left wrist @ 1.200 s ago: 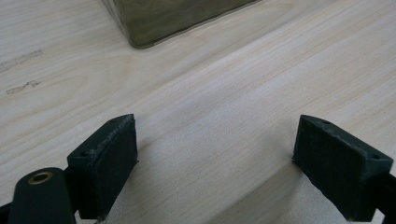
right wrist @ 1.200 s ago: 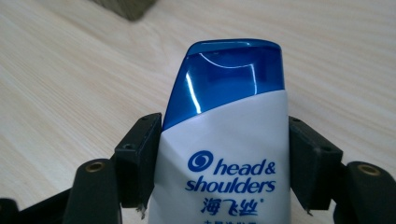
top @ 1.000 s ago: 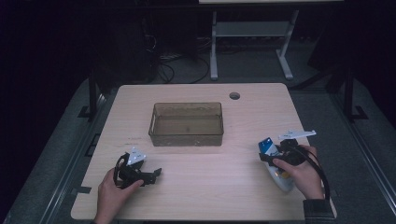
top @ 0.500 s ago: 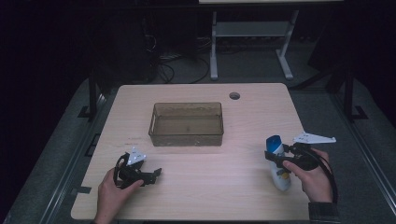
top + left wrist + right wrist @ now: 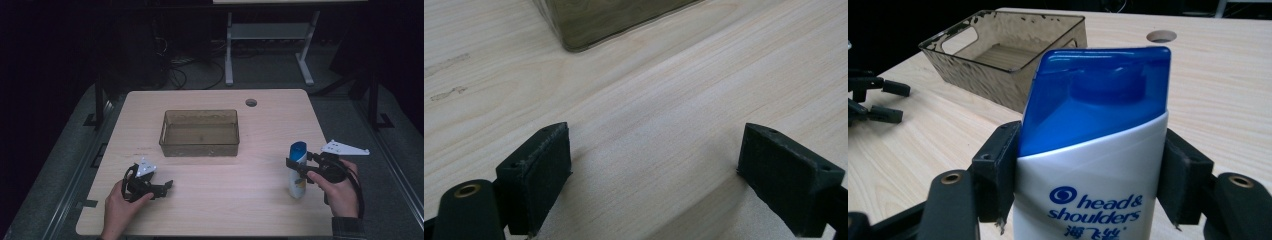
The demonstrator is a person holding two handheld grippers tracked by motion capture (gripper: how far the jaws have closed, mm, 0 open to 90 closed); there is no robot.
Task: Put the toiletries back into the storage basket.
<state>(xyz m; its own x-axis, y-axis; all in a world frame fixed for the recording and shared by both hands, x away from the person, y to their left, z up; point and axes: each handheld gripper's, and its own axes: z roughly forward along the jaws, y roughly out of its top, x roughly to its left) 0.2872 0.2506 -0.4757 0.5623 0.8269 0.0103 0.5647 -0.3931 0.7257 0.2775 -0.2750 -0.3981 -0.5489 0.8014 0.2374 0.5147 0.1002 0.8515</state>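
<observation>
The right gripper (image 5: pixel 298 170) clamps a shampoo bottle (image 5: pixel 298 170) upright near the table's (image 5: pixel 215 200) right edge. White-bodied, blue-capped. The left gripper (image 5: pixel 654 175) stands wide open over bare wood, holding nothing.

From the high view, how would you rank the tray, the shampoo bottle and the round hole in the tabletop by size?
1. The tray, clearly largest.
2. The shampoo bottle, clamped upright in the right gripper.
3. The round hole, smallest, though it lies farther from the camera.
</observation>
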